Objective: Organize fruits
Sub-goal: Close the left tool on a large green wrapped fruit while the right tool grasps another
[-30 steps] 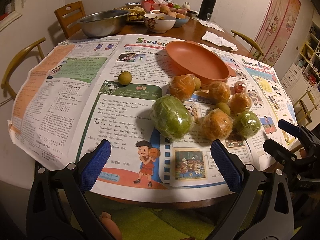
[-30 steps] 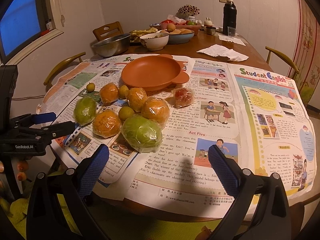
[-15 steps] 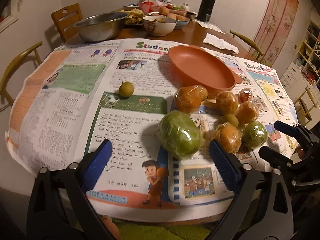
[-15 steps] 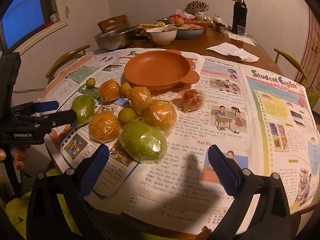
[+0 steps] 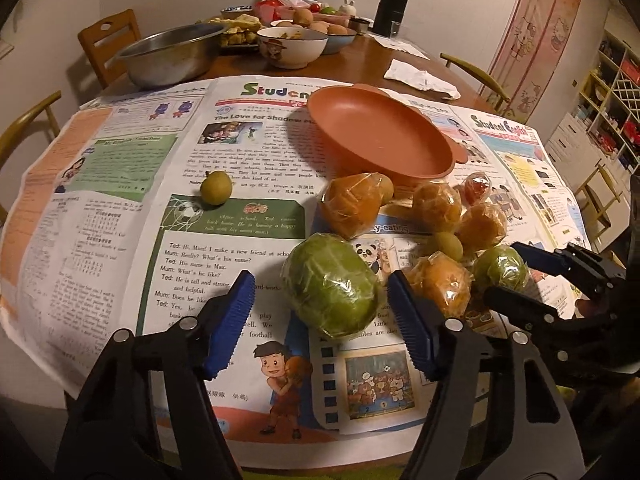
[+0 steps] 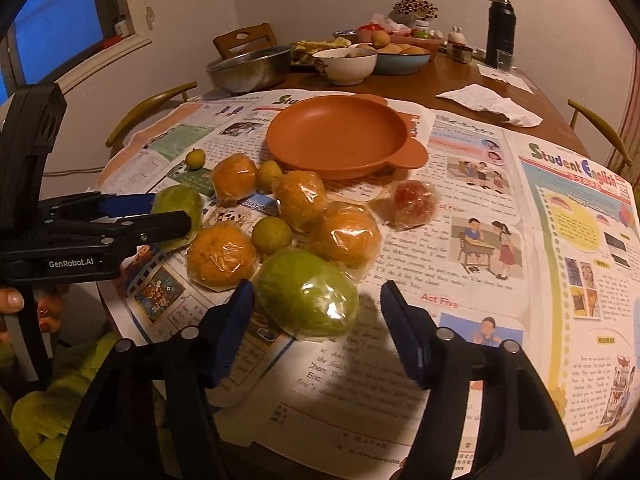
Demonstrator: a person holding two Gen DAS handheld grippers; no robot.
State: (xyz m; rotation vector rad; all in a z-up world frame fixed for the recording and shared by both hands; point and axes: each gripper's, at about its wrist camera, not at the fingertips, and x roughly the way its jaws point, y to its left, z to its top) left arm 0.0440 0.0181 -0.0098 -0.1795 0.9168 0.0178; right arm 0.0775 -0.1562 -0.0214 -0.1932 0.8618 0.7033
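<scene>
A heap of plastic-wrapped fruit lies on newspaper in front of an empty orange plate (image 5: 384, 140) (image 6: 340, 140). My left gripper (image 5: 322, 320) is open, its pads on either side of a large green wrapped fruit (image 5: 332, 284), not touching it. My right gripper (image 6: 318, 328) is open around the near edge of another green wrapped fruit (image 6: 308, 292). Several wrapped oranges (image 6: 222, 258), a wrapped red fruit (image 6: 412, 204) and small yellow-green fruits (image 6: 272, 234) lie around them. One small fruit (image 5: 216, 188) sits apart to the left.
Newspaper (image 6: 560, 240) covers the near half of the round wooden table. At the back stand a steel bowl (image 5: 172, 54), food bowls (image 5: 292, 46), a black flask (image 5: 390, 4) and a crumpled napkin (image 6: 496, 108). Wooden chairs ring the table.
Both grippers have moved forward over the table and lowered toward the fruit heap; each now brackets a green wrapped fruit. The fruit has not moved.
</scene>
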